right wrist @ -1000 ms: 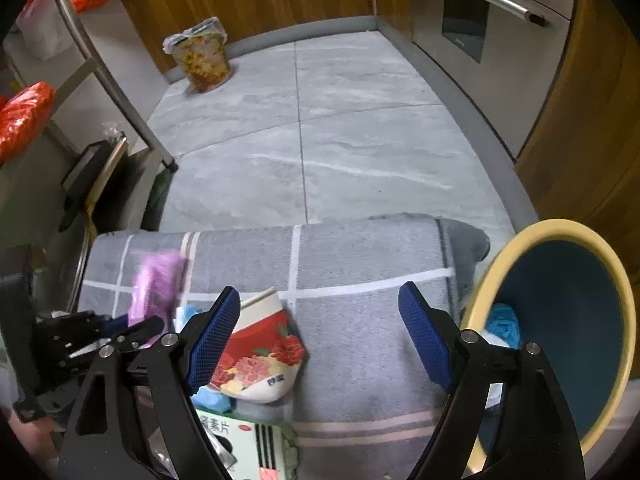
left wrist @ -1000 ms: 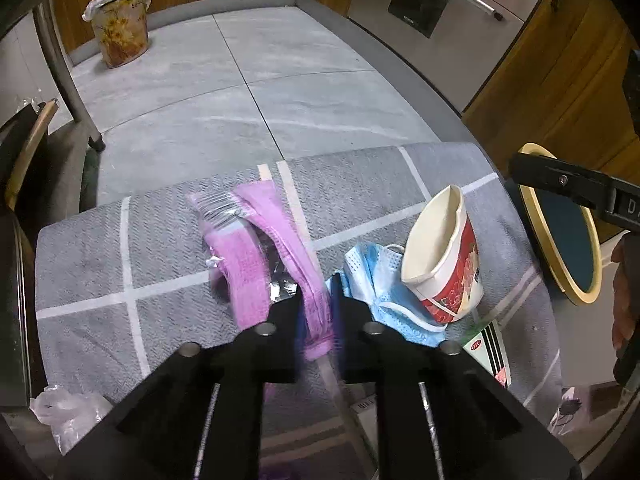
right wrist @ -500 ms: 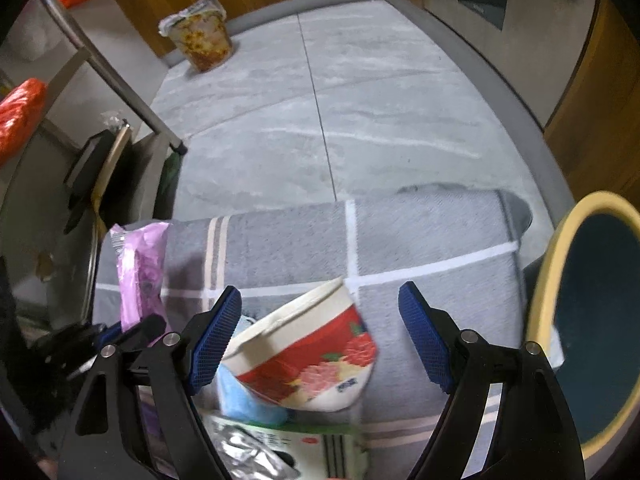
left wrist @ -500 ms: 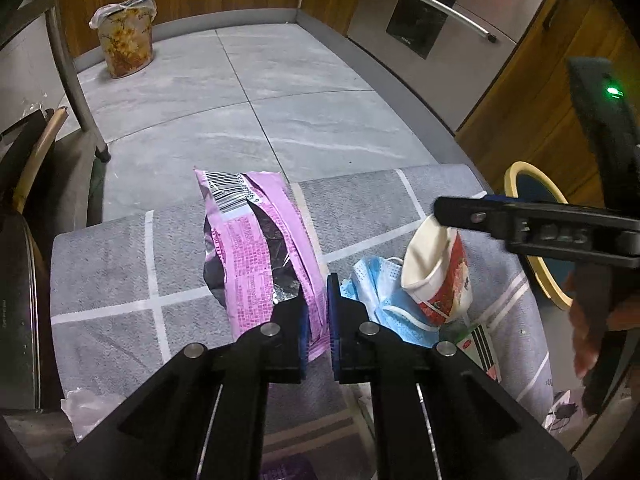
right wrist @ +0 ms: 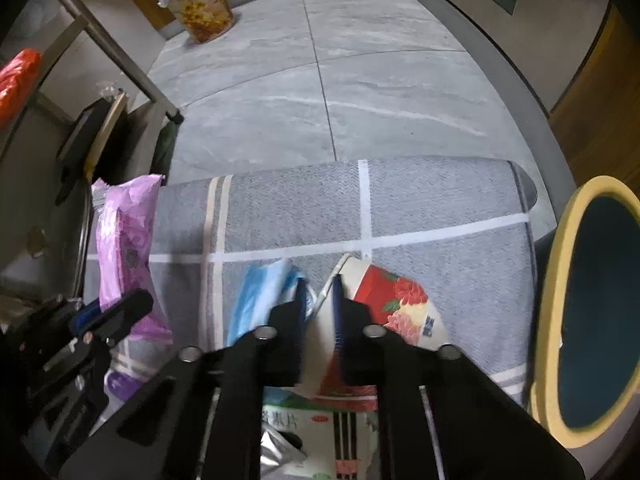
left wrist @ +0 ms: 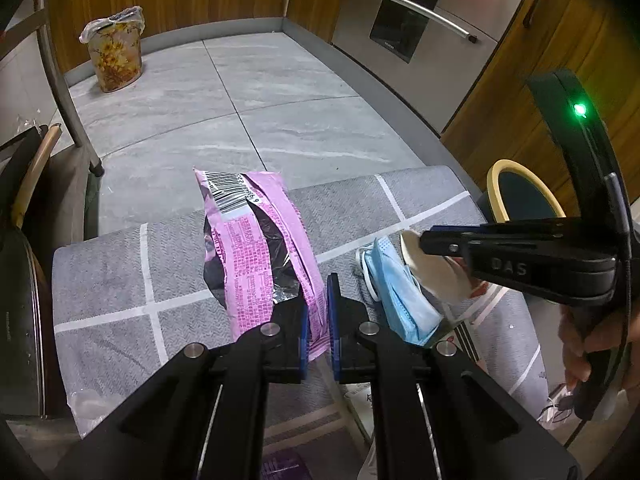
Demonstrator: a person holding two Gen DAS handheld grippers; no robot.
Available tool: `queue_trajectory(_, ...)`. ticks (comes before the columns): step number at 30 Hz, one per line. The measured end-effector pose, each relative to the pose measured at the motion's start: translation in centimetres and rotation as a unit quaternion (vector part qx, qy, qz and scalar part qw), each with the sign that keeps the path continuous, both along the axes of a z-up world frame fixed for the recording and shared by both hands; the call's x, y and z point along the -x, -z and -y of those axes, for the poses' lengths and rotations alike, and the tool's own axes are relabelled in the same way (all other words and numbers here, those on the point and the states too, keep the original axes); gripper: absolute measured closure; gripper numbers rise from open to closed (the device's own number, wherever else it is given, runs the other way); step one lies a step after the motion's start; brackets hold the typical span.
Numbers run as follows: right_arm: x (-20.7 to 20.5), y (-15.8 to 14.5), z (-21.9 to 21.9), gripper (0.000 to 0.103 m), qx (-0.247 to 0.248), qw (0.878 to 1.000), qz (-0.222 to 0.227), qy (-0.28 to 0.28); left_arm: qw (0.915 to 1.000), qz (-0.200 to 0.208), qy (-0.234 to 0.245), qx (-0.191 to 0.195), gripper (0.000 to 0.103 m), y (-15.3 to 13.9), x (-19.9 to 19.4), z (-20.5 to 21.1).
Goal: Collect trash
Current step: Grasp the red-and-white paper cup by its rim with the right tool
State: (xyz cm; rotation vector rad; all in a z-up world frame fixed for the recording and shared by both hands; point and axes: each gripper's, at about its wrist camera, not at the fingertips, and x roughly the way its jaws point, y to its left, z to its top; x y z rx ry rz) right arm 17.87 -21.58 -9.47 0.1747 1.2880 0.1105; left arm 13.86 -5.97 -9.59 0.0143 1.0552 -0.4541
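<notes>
Your tabletop, covered in grey checked cloth, is carrying the trash, and the yellow-rimmed bin is standing just beside its right end. Your left claw is clenching the lower edge of the pink wrapper, which is standing up off the cloth near the left side. Your right claw is closing on the rim of the red paper cup, lying tilted beside the blue mask.
</notes>
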Motion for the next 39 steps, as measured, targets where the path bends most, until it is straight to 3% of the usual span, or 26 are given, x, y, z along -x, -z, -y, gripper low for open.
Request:
queue_trajectory(13,2.3,-2.4,3.5,0.101,-0.016,0.999,0.035,0.016,0.9999,0.01,0.012,-0.001,0.095,-1.2,2.0,1.1)
queue_trajectory(18,3.1,-3.8,4.7,0.102,-0.044,0.997,0.055,0.018,0.9997,0.02,0.016,0.002,0.095,-1.9,2.3,1.5)
queue_trajectory(24,3.3,-2.5,6.7,0.102,-0.062,0.997,0.03,0.035,0.9994,0.019,0.03,-0.001,0.095,-1.7,2.3,2.4)
queue_trajectory(25,3.3,-2.1,6.8,0.1,-0.066,0.997,0.025,0.036,0.9994,0.018,0.03,-0.001,0.095,-1.7,2.2,2.6)
queue_trajectory(27,3.1,-1.2,6.7,0.084,-0.06,0.997,0.017,0.038,0.9994,0.016,0.032,-0.002,0.095,-1.5,2.1,2.7)
queue_trajectory(28,3.2,-0.8,6.7,0.069,-0.059,0.997,0.015,0.038,0.9994,0.015,0.032,-0.003,0.095,-1.4,2.1,2.8)
queue_trajectory(29,3.1,-0.4,6.7,0.065,-0.06,0.997,0.011,0.039,0.9993,0.014,0.034,-0.003,0.095,-1.3,2.1,2.9)
queue_trajectory(35,2.4,2.3,6.2,0.065,-0.064,0.997,-0.015,0.041,0.9993,0.01,0.034,-0.01,0.095,-0.8,2.1,2.6)
queue_trajectory(39,2.0,3.2,6.7,0.065,-0.101,0.993,-0.016,0.061,0.9994,0.008,0.03,-0.011,0.095,-0.6,2.0,2.3)
